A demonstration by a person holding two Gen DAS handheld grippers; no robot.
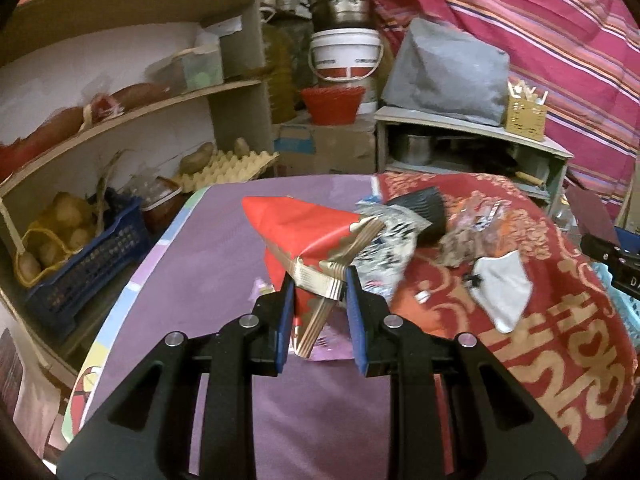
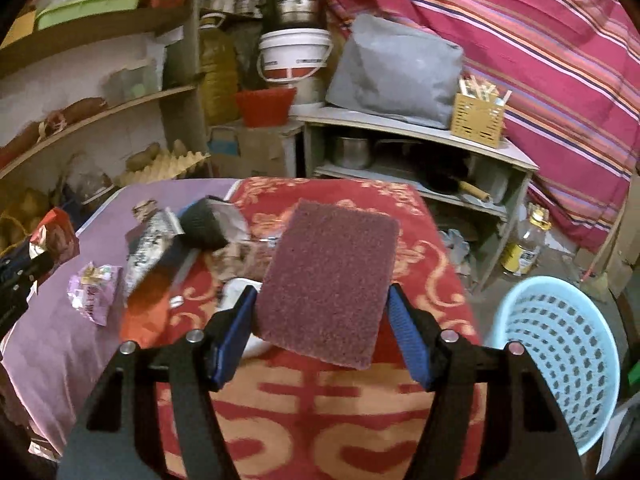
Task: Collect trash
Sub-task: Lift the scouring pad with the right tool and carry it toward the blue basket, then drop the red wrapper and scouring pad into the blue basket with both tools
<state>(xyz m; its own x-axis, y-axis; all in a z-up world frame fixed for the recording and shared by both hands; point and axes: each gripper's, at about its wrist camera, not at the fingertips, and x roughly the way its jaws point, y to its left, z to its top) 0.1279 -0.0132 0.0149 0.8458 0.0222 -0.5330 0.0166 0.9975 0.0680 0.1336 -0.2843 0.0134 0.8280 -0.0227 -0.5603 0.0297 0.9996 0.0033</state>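
While the left hand-held gripper (image 1: 318,294) is clamped on a red and gold wrapper (image 1: 298,236) lifted over the bench (image 1: 208,248), the right hand-held gripper (image 2: 322,322) pinches a maroon scouring pad (image 2: 330,280) by its edges, near the blue basket (image 2: 560,356). Judged from that shallow edge grip, the pad could slip free before reaching the basket.

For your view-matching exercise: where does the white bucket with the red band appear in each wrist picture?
Left wrist: white bucket, top centre, under the steel pot.
Right wrist: white bucket, upper left of centre, under the same pot.
Shared landmark: the grey bag just right of it.
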